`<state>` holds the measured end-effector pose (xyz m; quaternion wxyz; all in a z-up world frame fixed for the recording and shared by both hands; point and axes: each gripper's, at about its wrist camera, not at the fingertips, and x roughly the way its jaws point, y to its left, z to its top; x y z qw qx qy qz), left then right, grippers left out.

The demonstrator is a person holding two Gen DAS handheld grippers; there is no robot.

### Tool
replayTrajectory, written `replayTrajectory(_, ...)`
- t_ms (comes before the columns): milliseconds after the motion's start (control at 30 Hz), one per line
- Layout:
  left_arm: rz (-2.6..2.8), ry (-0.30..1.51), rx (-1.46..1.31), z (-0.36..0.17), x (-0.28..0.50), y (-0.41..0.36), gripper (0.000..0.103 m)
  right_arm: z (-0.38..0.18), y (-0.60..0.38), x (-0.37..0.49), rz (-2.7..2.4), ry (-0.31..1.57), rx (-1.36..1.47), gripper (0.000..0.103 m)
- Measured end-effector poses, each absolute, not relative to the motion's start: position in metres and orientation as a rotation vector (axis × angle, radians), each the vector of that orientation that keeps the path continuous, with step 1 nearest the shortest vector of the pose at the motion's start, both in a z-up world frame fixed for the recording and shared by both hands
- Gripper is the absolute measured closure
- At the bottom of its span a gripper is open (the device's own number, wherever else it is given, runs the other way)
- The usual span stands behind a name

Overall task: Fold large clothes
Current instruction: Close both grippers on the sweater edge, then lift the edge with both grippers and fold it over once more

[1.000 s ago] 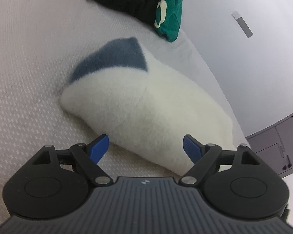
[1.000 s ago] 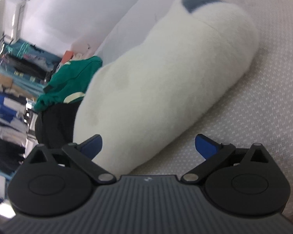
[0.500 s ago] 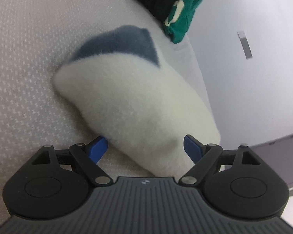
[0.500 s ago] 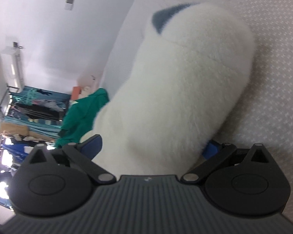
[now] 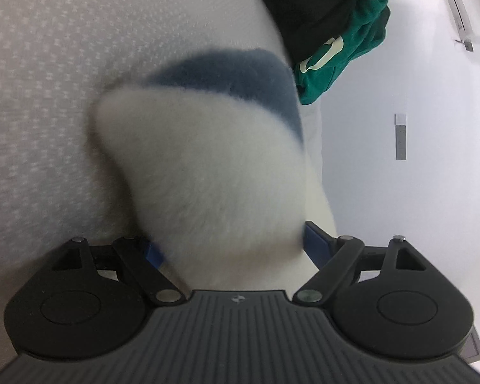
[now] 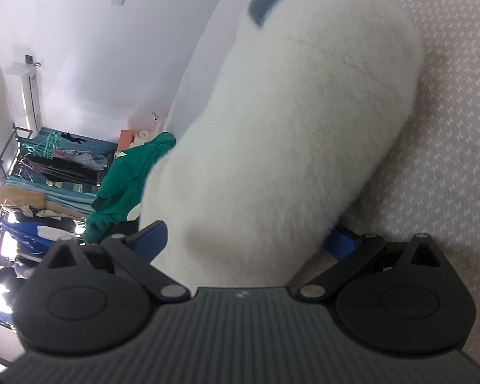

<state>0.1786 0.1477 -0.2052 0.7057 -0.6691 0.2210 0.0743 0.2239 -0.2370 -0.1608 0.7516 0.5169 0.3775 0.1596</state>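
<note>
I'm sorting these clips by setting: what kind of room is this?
Probably a bedroom or a clothes-handling room. A fluffy white garment lies on a quilted bed-like surface, a green garment sits nearby, hanging clothes fill a rack, and an air conditioner is wall-mounted.

Both the left gripper (image 5: 230, 249) and right gripper (image 6: 244, 240) tilt slightly downward, jaws spread wide (blue pads showing).

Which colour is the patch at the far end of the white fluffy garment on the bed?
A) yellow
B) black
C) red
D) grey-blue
D: the white fluffy garment shows a grey-blue patch at its far end, seen from both wrist cameras; the green clothing lies apart, beyond it.
</note>
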Motion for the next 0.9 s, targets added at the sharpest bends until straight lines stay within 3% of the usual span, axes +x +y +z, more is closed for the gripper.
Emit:
replayTrajectory(133,0.173,0.495,-1.505,-0.206,0.183,0.155,0.018,-0.163,-0.240,0.223,0.328,0.803,1.152,0.000)
replayTrajectory(367,0.200,0.511,-1.412,-0.195,0.198,0.159,0.040,-0.166,-0.242,0.228,0.249,0.774,1.147,0.000)
replayTrajectory(567,0.210,0.502,-1.318,-0.183,0.208,0.159,0.046,-0.165,-0.236,0.239,0.187,0.747,1.118,0.003)
replayTrajectory(733,0.201,0.497,-1.282,-0.179,0.216,0.161,0.049,-0.162,-0.234,0.244,0.206,0.729,1.083,0.030)
replayTrajectory(900,0.207,0.481,-1.235,-0.171,0.219,0.162,0.053,-0.145,-0.232,0.240,0.264,0.676,1.023,0.046)
